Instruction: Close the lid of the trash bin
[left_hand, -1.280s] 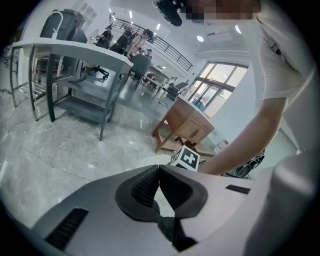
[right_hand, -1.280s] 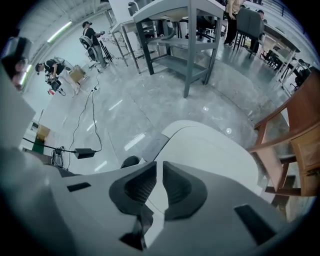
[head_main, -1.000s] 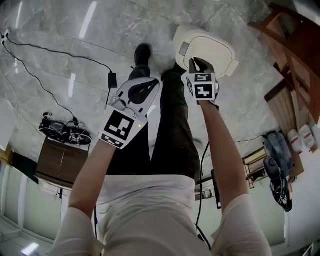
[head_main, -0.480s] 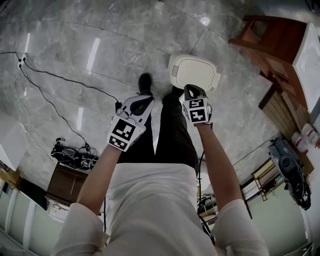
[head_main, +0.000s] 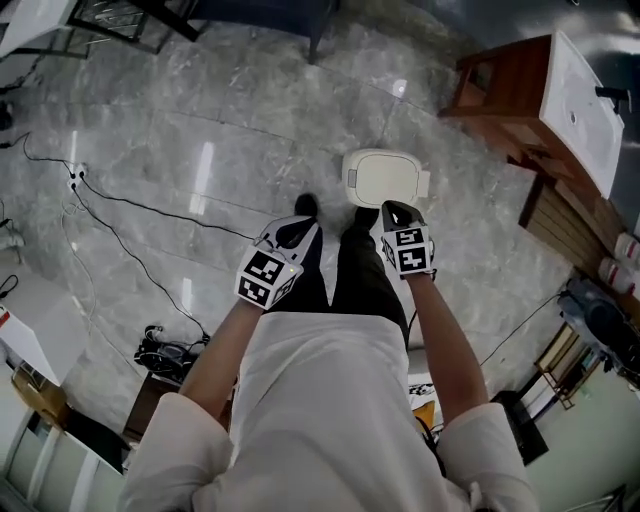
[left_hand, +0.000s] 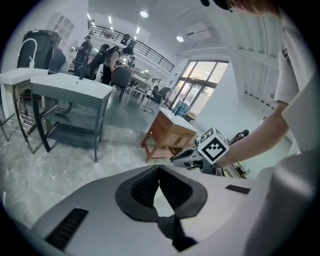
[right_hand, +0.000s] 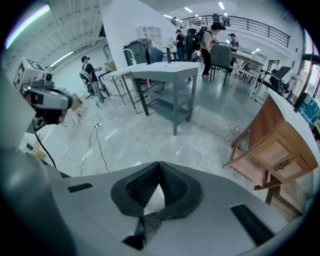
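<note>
The bin (head_main: 385, 178) stands on the grey floor (head_main: 200, 120) just beyond the person's shoes (head_main: 306, 207), a little to the right, with a wooden cabinet (head_main: 505, 90) farther off on its right. From above, its pale lid (head_main: 388, 181) seems to lie flat over the body with no dark opening showing, so the closing itself looks done.

The left gripper (head_main: 296, 230) has its jaws together with nothing between the pads. The right gripper (head_main: 394, 211) is the same, pads meeting and empty. Both are held well above the bin, the right one nearer to it, and neither touches it.

The step in hand is judged to be the check and the pull-away. To do it well, look along the lid's edge for a raised corner before leaving. If one side sits proud, the closed right tips are the better tool. Press straight down on that edge, near the front and away from the hinge, gently enough that the light bin does not skid on the smooth floor. Keep the feet clear of the cable (head_main: 150, 210) on the left.
</note>
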